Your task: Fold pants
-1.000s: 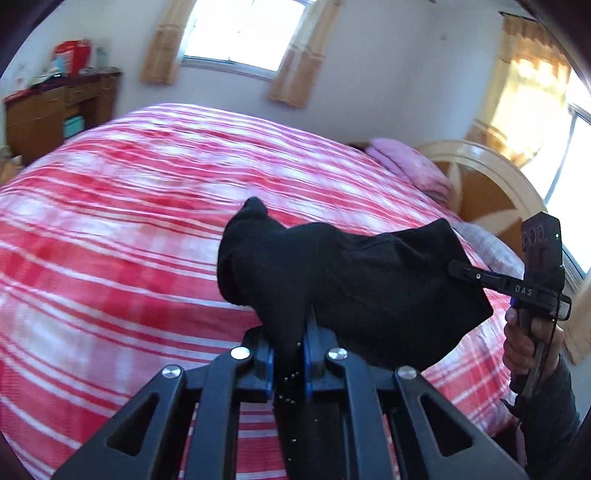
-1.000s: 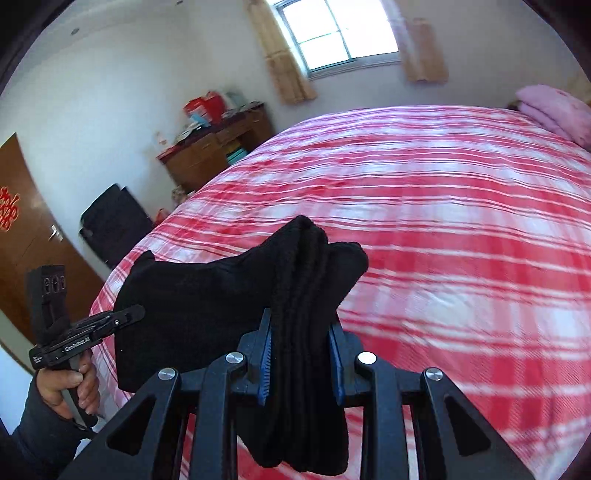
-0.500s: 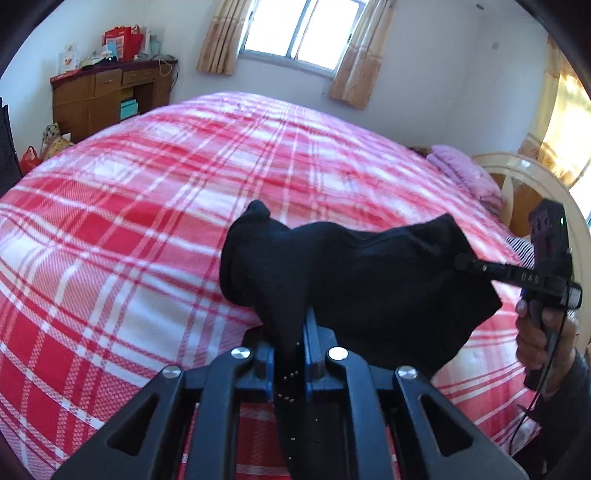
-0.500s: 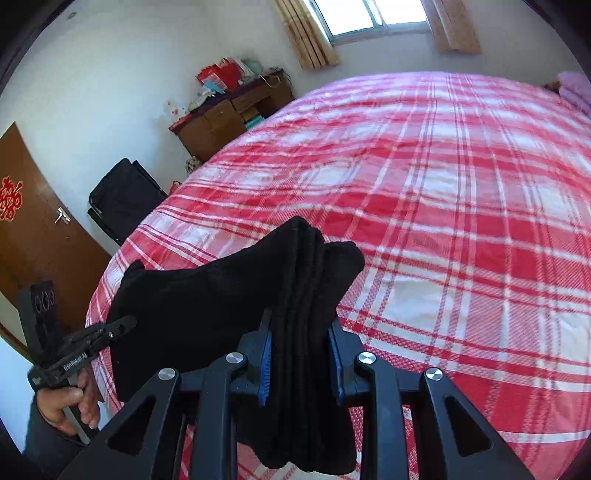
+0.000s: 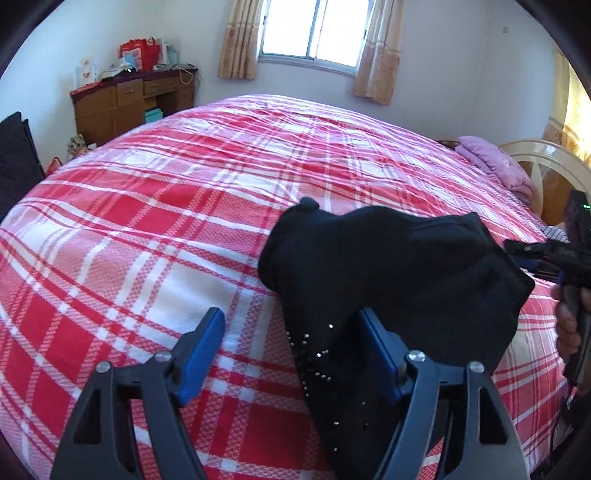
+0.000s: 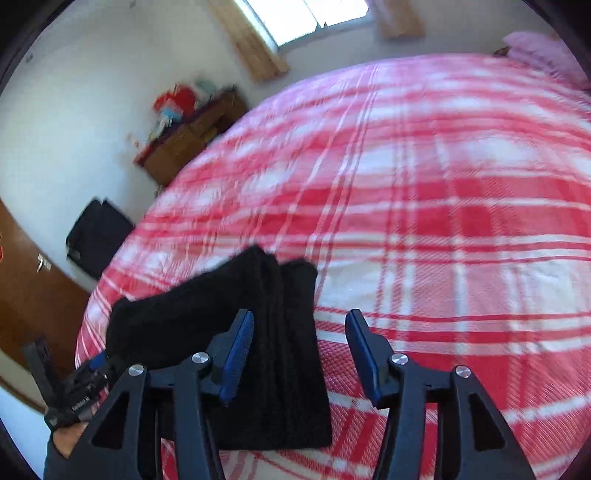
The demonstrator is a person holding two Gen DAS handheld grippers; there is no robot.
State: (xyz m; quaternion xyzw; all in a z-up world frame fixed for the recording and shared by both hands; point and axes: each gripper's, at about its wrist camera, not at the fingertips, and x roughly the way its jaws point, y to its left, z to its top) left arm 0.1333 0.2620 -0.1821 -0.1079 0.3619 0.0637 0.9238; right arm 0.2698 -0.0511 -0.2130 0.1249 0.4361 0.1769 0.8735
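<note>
The folded black knit pants (image 5: pixel 388 280) lie in a thick bundle on the bed with the red, pink and white plaid bedspread (image 5: pixel 155 229), near its close edge. The left tongs (image 5: pixel 291 343) stand with their blue-padded jaws spreading apart: the left pad is clear of the cloth, over bare plaid, while the right pad sits against the side of the bundle, where a narrow strip of the fabric dotted with small shiny studs runs down between the two jaws. Neither pad presses the cloth.

From the other side, the right tongs (image 6: pixel 299 350) are opening as well. The stacked, ribbed end of the pants (image 6: pixel 255 332) lies between the jaws, close against the left pad, and there is a clear gap of bedspread (image 6: pixel 443 221) between the cloth and the right pad. That view is a little blurred.

Each pair of tongs shows at the edge of the other's view, held in a person's hand: the right hand (image 5: pixel 569 325) at the far right of the left view, the left hand (image 6: pixel 66 439) in a dark sleeve at the bottom left of the right view.

A brown wooden dresser (image 5: pixel 129 99) cluttered with red bags stands by the wall, a curtained window (image 5: pixel 310 33) is behind the bed, and a folded pink blanket (image 5: pixel 495 166) lies at the head end.
</note>
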